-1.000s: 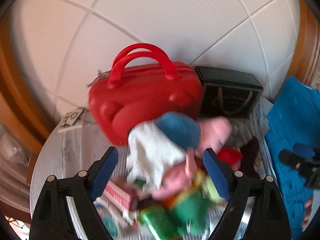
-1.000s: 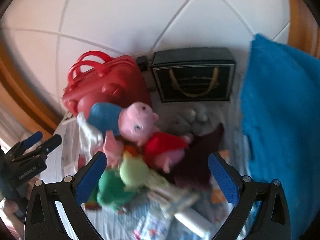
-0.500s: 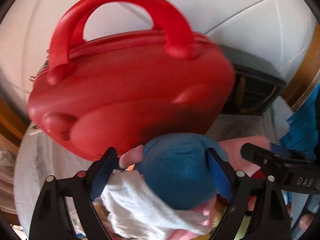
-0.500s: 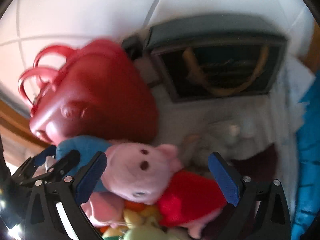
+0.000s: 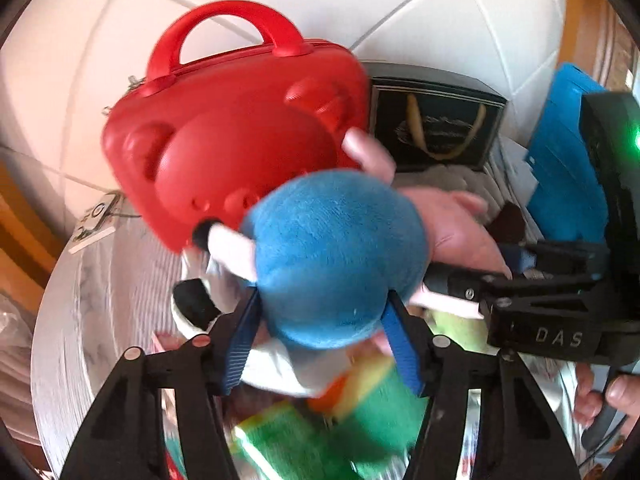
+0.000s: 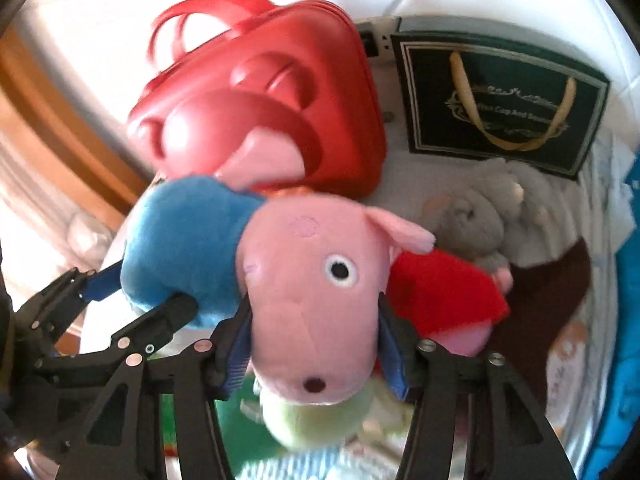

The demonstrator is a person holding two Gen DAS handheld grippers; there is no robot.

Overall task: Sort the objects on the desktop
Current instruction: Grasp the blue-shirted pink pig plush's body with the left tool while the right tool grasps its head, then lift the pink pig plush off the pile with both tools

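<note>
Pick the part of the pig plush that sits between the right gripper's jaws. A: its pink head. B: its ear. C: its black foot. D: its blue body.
A: in the right wrist view the right gripper has its closing jaws on either side of the pig plush at its pink head.

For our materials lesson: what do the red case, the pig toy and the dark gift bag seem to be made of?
Red case: probably hard moulded plastic, smooth with a slight sheen and raised shapes.
Pig toy: soft plush fabric, fuzzy nap, stitched eye.
Dark gift bag: likely coated paper or card, flat printed face, yellow ribbon-like handle.
</note>
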